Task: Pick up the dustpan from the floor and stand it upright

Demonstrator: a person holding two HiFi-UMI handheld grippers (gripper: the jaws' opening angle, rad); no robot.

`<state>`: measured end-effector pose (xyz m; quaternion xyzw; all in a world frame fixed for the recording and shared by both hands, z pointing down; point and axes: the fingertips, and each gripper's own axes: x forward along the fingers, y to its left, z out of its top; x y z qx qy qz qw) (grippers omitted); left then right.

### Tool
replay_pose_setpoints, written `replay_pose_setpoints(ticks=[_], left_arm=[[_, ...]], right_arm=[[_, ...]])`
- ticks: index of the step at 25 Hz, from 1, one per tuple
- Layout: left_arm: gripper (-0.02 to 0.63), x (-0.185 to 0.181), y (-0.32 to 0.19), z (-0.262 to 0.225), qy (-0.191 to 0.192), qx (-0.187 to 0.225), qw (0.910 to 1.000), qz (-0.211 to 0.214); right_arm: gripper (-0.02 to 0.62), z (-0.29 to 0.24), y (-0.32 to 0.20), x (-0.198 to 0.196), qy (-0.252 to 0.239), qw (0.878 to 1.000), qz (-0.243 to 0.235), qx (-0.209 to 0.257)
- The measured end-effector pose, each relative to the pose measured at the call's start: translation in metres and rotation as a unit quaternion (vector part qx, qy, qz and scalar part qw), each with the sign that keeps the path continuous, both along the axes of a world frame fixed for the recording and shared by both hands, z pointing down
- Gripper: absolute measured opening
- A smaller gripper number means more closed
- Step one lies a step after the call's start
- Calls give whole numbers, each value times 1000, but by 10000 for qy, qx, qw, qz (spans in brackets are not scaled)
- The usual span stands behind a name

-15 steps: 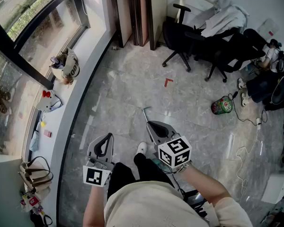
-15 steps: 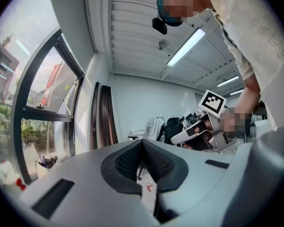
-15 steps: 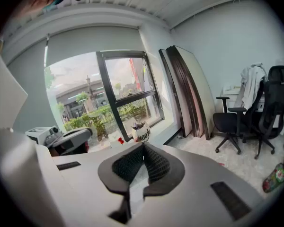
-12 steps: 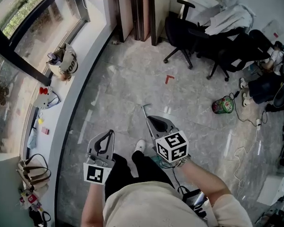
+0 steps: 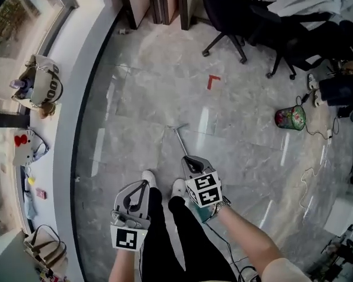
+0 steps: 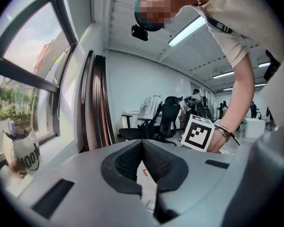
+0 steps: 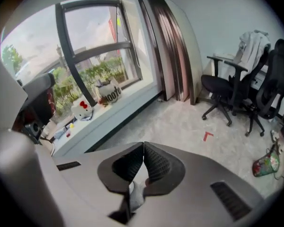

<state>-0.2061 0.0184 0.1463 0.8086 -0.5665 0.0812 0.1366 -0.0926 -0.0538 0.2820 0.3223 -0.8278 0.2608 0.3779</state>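
Observation:
The dustpan lies on the grey floor by my right foot in the head view. Its thin metal handle [image 5: 181, 141] points away from me, and a bit of teal pan [image 5: 201, 214] shows under my right forearm. My right gripper [image 5: 188, 160] hangs above the handle's near end and hides the middle of the dustpan. Its jaws are shut tip to tip in the right gripper view [image 7: 143, 144], with nothing between the tips. My left gripper [image 5: 143, 184] is held beside my left leg, also shut and empty [image 6: 142, 142].
Black office chairs [image 5: 235, 16] stand at the far side, with a red floor mark [image 5: 212, 81] in front of them. A green bin [image 5: 290, 117] and trailing cables [image 5: 317, 175] lie to the right. The window ledge [image 5: 59, 151] with a bag [image 5: 40, 82] runs along the left.
The head view has tipped further down and forward, so the floor and ledge have shifted in the picture. Both grippers stay shut in much the same pose. The dustpan has not moved.

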Motion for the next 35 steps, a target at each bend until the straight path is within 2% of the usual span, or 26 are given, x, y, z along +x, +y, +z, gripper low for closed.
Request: replay_pose_setpoints(ticks=[3,5,7,8,9,10,14,19,22,25,30,35], left_arm=[[11,-5,-29,90,-182,-119,9994,259],[11,-3,-48,141,-184,-94,9989,422],[11,-1,-66,187,-174,-27,9985,525],[11,0,-72,211,-188,-18,9983,559],[11,0,-77,235,-217,-27,9979,604],[11,0,-80,258,-242,-46,9975,660],[11,2,-93,339,-165,-25,9963,844],[11,4,-95,447,-51,-8,9968,800],[11,5,-92,500,-140,-48,9957,911],[11,9,-95,534,-152,-85,9950,980],[11,24,-102,549,-124,23,9929,1184],[11,29,-109,536,-253,2,9908,1332]], right_arm=[[18,111,-10,1,248,9980,-295,-494],[20,180,-16,7,478,9959,-386,-664],[21,246,-26,15,676,9940,-281,-808],[40,279,-32,19,767,9929,-214,-888],[85,310,-36,22,852,9915,-168,-965],[95,340,-40,24,921,9903,-132,-1034],[98,452,-43,35,1215,9827,-96,-1392],[98,577,-62,43,1511,9790,-159,-1361],[98,628,-78,48,1624,9790,-98,-1226],[98,663,-83,55,1702,9758,19,-1369],[98,693,-86,59,1824,9721,-33,-1475],[95,675,-92,67,1743,9762,200,-1274]])
